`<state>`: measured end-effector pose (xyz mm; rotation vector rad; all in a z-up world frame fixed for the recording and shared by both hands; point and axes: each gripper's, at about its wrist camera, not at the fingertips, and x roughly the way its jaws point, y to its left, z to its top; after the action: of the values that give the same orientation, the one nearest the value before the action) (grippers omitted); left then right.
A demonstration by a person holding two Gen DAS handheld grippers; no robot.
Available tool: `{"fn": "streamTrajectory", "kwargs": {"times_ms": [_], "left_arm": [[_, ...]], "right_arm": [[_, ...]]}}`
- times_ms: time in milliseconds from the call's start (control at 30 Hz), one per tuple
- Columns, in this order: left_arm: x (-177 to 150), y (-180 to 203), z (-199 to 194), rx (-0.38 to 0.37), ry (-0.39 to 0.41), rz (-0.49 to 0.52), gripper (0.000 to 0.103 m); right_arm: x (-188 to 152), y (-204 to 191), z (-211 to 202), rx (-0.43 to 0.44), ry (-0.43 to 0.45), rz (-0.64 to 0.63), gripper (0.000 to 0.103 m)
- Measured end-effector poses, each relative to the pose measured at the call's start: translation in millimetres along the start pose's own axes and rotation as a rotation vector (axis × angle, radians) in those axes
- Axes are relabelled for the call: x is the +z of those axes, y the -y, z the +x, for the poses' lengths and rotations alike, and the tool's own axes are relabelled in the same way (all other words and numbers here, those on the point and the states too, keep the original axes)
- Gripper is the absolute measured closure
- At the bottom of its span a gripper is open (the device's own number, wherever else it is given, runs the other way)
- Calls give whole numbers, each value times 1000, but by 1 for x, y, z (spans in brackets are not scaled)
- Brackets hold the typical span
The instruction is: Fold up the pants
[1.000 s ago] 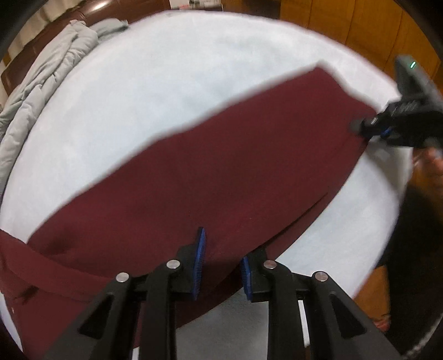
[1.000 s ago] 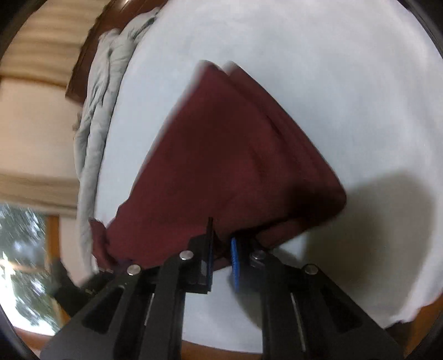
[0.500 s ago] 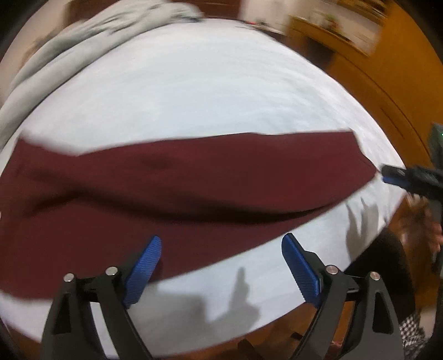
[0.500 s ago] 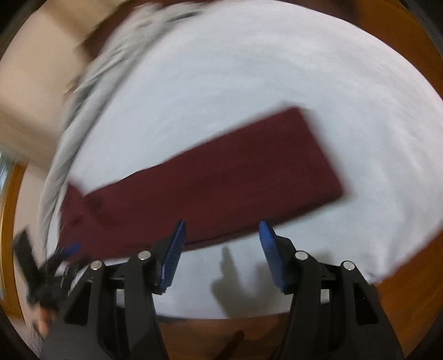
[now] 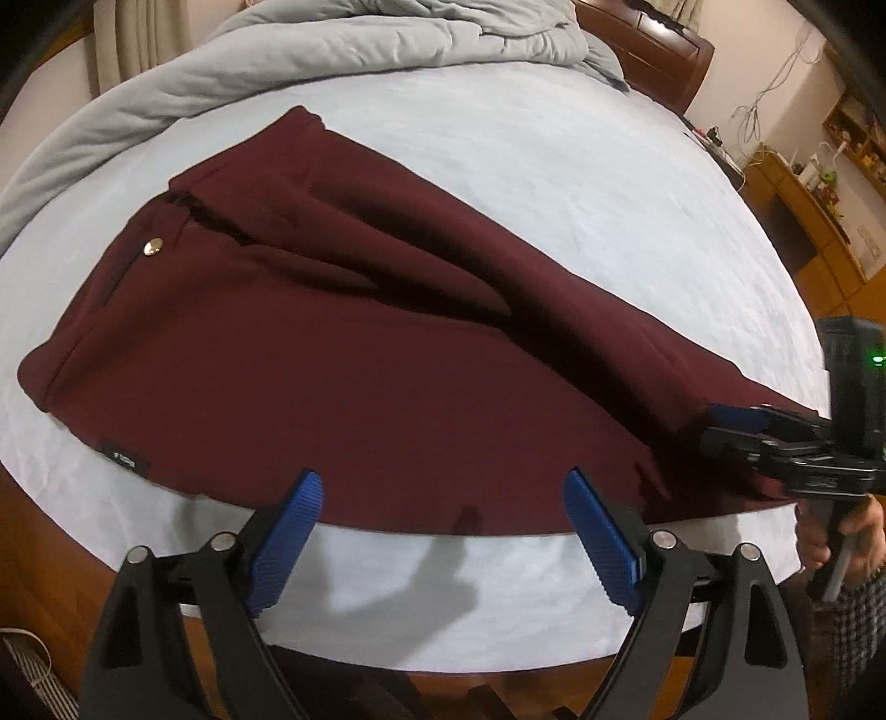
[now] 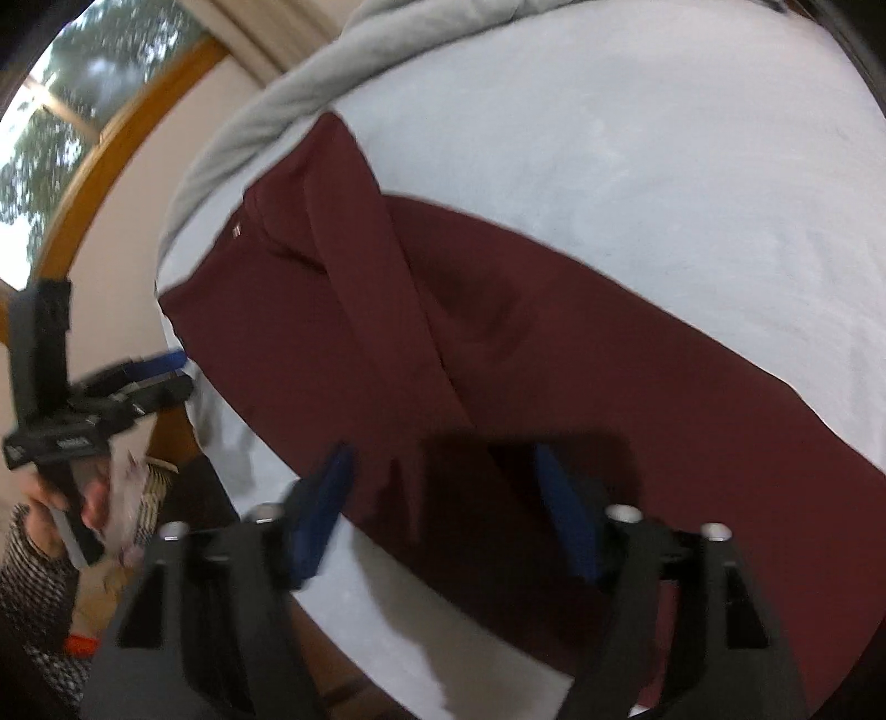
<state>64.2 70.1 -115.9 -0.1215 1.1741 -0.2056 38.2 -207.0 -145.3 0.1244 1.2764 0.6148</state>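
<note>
The left gripper has withdrawn from the maroon pants; jaws spread, empty. The right gripper, jaws also spread, hovers over the hem at 6 o'clock.

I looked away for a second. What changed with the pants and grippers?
Both hand-held grippers, left and right, were shut on the pants a second ago; both have opened and let go. The pants still lie on the white bed.

Ahead of the tongs a grey duvet heaps on the bed; wooden shelves right, window left.
</note>
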Motion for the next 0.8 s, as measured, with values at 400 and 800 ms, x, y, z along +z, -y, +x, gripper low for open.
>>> {"fn": "streamTrajectory", "kwargs": {"times_ms": [400, 800], "left_arm": [[45, -5, -1, -16, -3, -24, 14], [186, -7, 86, 168, -292, -127, 14]], "right_arm": [[-35, -33, 27, -13, -92, -118, 95], [-42, -15, 27, 66, -40, 26, 94]]}}
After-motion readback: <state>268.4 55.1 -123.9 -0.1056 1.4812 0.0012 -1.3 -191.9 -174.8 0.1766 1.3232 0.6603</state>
